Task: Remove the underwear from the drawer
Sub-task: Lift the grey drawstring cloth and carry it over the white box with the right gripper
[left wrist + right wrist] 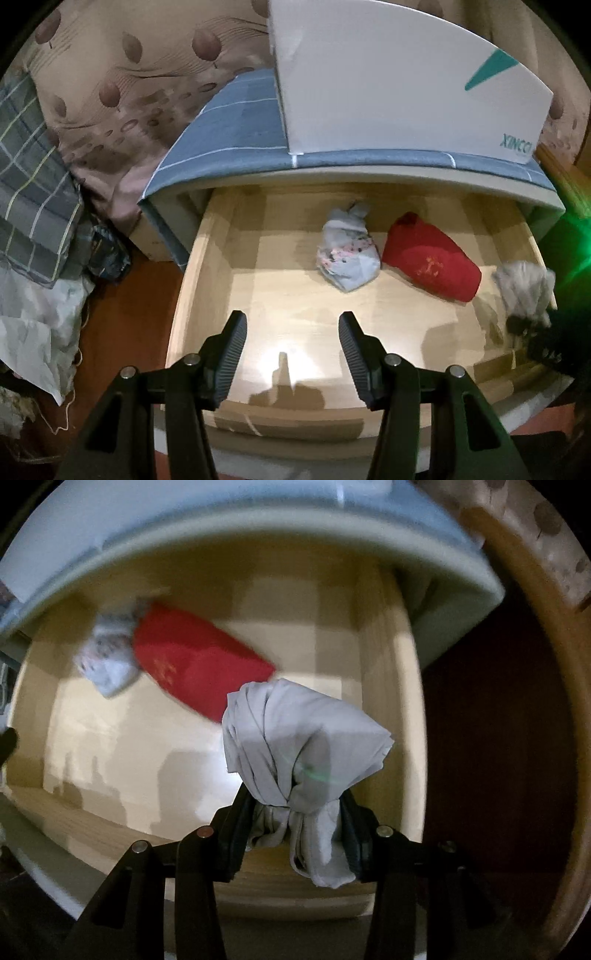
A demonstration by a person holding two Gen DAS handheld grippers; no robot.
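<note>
The light wooden drawer (207,266) stands pulled out of a nightstand. Inside lie a rolled white patterned underwear (347,254) and a rolled red underwear (432,258), side by side toward the back. My left gripper (293,332) hovers open over the bare front of the drawer floor, nothing between its fingers. My right gripper (295,812) is shut on a bunched grey underwear (306,734), lifted above the drawer's right part; the same grey bundle (524,288) shows blurred at the right edge of the left wrist view. The red underwear (199,664) and white one (107,661) lie behind it.
A white box (388,81) sits on the nightstand's blue checked top (229,129). A bed with brown patterned bedding (122,74), a plaid pillow (33,192) and crumpled bags (40,325) lie to the left. Dark red floor (491,738) is right of the drawer.
</note>
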